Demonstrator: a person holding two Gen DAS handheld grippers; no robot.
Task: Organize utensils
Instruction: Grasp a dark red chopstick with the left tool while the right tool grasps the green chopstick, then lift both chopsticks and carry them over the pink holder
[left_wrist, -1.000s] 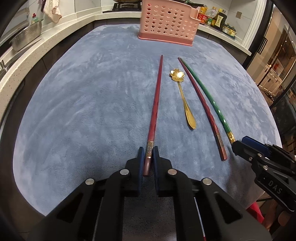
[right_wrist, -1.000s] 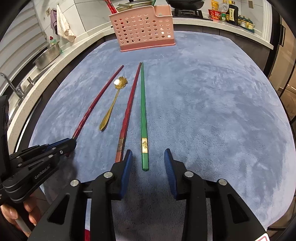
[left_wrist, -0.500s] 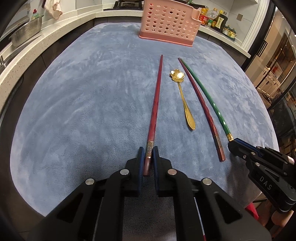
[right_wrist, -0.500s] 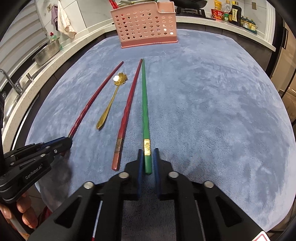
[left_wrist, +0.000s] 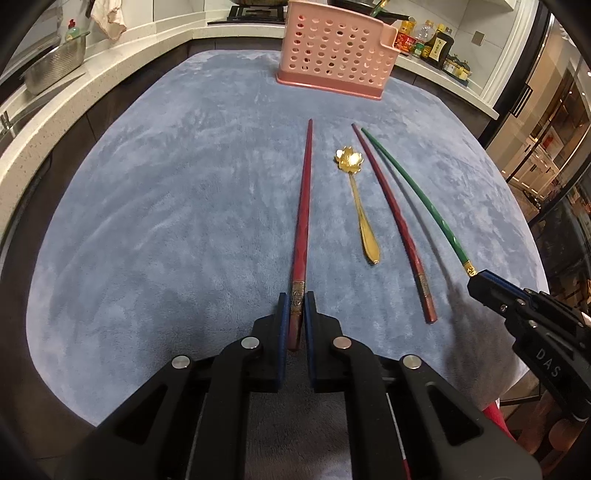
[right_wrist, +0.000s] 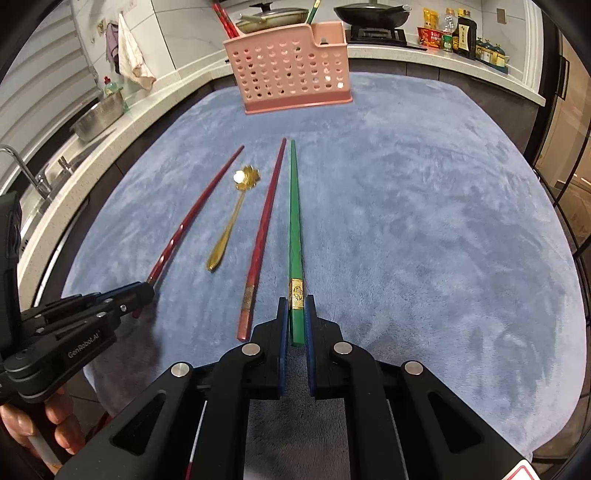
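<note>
Chopsticks (right_wrist: 226, 19) half-hidden inside basket (right_wrist: 291, 70)

Readable text: white letters "DAS" on the black body of the right gripper (left_wrist: 476, 282), seen at the lower right of the left wrist view. White lettering "GenRobot.AI" on the black body of the left gripper (right_wrist: 146, 291), seen at the lower left of the right wrist view. Labels on the bottles and jars (right_wrist: 463, 33) on the far counter are too small to read. Gold band on the green chopstick (right_wrist: 295, 236) shows a pattern, not legible as text.
</note>
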